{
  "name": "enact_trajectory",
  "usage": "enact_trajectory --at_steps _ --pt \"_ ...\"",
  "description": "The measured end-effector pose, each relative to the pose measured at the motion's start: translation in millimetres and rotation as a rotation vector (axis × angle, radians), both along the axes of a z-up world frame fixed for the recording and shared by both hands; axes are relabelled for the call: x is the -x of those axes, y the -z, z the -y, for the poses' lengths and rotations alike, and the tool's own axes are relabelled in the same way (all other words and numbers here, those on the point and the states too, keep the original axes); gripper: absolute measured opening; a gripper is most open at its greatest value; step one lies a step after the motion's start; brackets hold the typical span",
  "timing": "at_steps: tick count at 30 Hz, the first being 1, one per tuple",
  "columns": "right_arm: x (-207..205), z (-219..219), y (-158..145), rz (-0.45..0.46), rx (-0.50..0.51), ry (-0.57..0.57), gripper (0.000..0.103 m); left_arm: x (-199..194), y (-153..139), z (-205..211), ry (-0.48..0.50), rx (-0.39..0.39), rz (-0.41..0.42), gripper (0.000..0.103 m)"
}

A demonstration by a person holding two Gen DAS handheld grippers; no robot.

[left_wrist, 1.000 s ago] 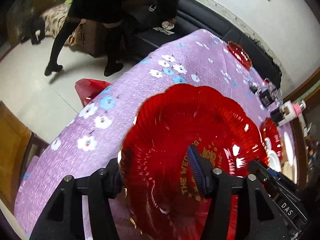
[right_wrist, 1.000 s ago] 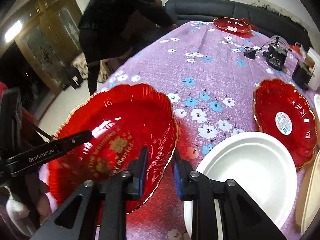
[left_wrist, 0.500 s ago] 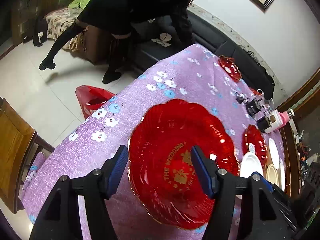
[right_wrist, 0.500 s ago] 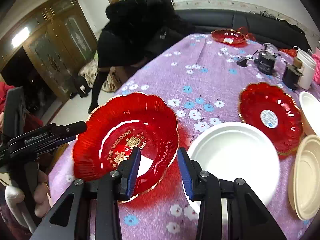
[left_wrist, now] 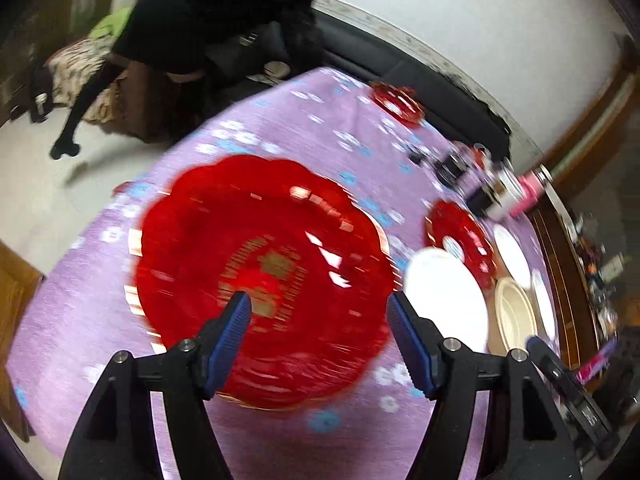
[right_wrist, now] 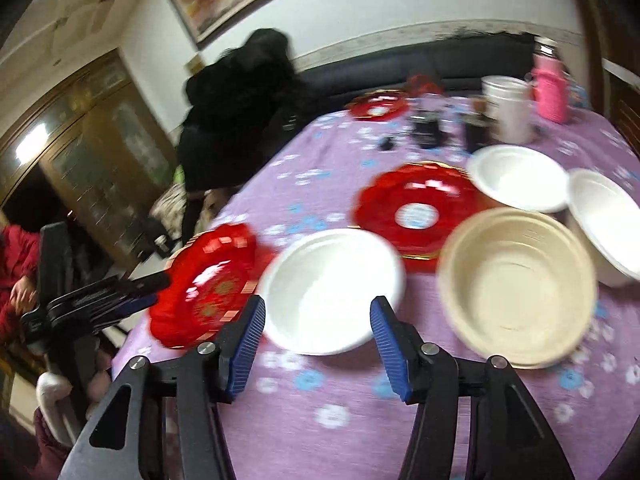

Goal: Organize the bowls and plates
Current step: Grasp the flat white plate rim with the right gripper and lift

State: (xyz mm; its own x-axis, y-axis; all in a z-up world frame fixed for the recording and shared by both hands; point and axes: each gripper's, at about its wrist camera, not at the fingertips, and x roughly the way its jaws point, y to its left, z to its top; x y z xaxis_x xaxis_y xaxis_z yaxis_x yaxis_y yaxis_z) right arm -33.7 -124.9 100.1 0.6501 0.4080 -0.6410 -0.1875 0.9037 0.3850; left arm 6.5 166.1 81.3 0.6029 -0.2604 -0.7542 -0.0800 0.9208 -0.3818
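A large red scalloped plate [left_wrist: 264, 272] with gold lettering lies flat on the purple flowered tablecloth [left_wrist: 300, 140]. My left gripper [left_wrist: 320, 336] is open and empty, just above its near edge. In the right wrist view the same plate [right_wrist: 208, 284] lies at the left. My right gripper [right_wrist: 318, 340] is open and empty, in front of a white bowl [right_wrist: 332, 288]. A smaller red plate [right_wrist: 416, 212], a beige bowl [right_wrist: 516, 284] and two white bowls [right_wrist: 520, 182] sit to the right.
A third red plate [right_wrist: 378, 106] sits at the table's far end. Small dark devices [right_wrist: 428, 130], a white cup stack [right_wrist: 506, 108] and a pink bottle [right_wrist: 552, 88] stand at the back. A person in black [right_wrist: 236, 116] bends over by the dark sofa.
Both grippers let go of the large red plate, opened wide and drew back. The plate now lies flat on the cloth. My right gripper swung right toward the white bowl.
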Motion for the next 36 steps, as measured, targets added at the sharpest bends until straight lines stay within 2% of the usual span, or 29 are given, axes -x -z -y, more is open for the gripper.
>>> enact_trajectory --at_steps 3,10,17,19,24,29,30,32,33,34,36 --pt "-7.9 8.8 16.4 -0.058 -0.047 0.002 0.059 0.3 -1.5 26.0 0.060 -0.007 0.012 0.070" --pt "-25.9 -10.0 42.1 -0.127 -0.136 -0.031 0.059 -18.8 -9.1 77.3 0.180 -0.104 0.026 0.070" --pt "-46.9 -9.8 69.2 -0.155 -0.114 0.021 0.060 -68.9 -0.1 116.6 0.246 -0.219 -0.007 0.069" --pt "-48.5 -8.5 71.7 -0.151 -0.096 0.018 0.057 -85.2 7.1 123.0 0.253 -0.233 -0.029 0.069" --pt "-50.8 -3.3 77.6 -0.170 -0.077 0.020 0.038 -110.4 28.1 139.2 0.274 -0.298 -0.090 0.069" --pt "-53.5 -1.7 79.5 -0.165 -0.067 0.020 0.034 -117.2 42.3 151.7 0.306 -0.319 -0.122 0.069" --pt "-53.9 -1.7 80.2 -0.166 -0.067 0.020 0.033 -117.2 44.7 154.9 0.317 -0.325 -0.127 0.068" --pt "-53.8 -1.3 80.3 -0.165 -0.070 0.020 0.031 -115.1 47.3 160.4 0.339 -0.335 -0.129 0.059" --pt "-53.4 -0.5 80.6 -0.165 -0.072 0.021 0.030 -114.0 48.0 162.7 0.349 -0.340 -0.131 0.048" --pt "-53.8 -0.7 80.8 -0.164 -0.073 0.022 0.028 -112.9 48.8 164.5 0.356 -0.342 -0.137 0.043" --pt "-51.9 0.6 80.8 -0.161 -0.065 0.036 0.026 -109.6 47.0 164.5 0.348 -0.336 -0.131 0.039"
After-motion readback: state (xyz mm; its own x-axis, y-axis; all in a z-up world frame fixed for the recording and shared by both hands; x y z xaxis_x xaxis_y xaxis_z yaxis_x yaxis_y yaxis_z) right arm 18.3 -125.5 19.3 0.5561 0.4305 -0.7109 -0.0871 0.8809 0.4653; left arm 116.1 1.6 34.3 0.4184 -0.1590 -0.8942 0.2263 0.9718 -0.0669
